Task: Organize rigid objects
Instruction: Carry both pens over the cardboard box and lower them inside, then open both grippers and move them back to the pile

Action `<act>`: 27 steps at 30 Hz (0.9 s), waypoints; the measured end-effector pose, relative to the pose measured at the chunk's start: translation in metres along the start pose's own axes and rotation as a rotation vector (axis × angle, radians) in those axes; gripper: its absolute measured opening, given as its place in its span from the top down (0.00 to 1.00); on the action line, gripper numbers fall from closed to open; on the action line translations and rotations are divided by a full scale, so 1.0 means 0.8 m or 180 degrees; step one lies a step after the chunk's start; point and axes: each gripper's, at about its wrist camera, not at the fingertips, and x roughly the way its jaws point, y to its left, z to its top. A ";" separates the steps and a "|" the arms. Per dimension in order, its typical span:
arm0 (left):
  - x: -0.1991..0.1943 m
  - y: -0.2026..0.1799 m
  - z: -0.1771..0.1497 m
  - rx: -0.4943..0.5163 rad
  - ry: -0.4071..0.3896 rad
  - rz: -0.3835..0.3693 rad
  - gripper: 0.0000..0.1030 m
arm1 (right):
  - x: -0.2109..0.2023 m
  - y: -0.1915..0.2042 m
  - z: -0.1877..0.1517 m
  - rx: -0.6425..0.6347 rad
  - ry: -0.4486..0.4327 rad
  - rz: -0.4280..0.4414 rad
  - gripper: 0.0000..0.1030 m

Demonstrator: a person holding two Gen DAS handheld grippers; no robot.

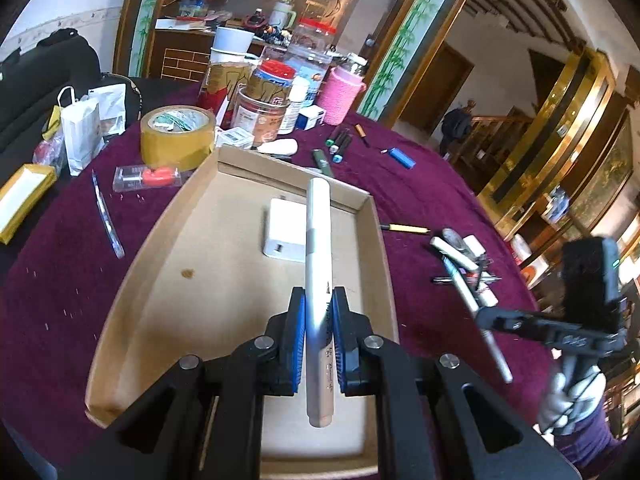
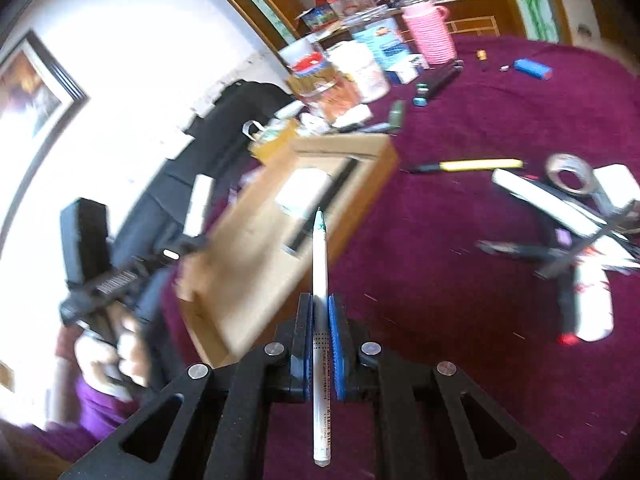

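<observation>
Two grippers, each clenched on a pen: left gripper (image 1: 319, 312) holding thick white marker (image 1: 318, 240) above cardboard tray (image 1: 140, 280), ready for dropping inside; right gripper (image 2: 320, 320) gripping slim white pen (image 2: 320, 264), tray at eleven o'clock across maroon worktop (image 2: 440, 280).

The right claw (image 2: 320, 320) clamps a slim white pen (image 2: 320, 264) between blue pads, tip pointing toward a blurred cardboard tray (image 2: 256, 264) on the maroon-covered bench (image 2: 460, 280); a yellow pen (image 2: 480, 165) lies beyond.
</observation>
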 end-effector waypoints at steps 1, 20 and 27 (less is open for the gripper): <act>0.005 0.002 0.005 0.0012 0.0018 0.0031 0.88 | 0.007 0.006 0.007 0.0032 0.0001 0.0045 0.91; 0.136 0.052 0.074 0.0019 0.0599 0.0519 0.89 | 0.153 0.007 0.113 0.0509 0.0031 -0.0704 0.90; 0.133 0.059 0.076 -0.0085 0.0522 0.0554 0.61 | 0.153 0.010 0.117 0.0371 -0.0078 -0.0926 0.72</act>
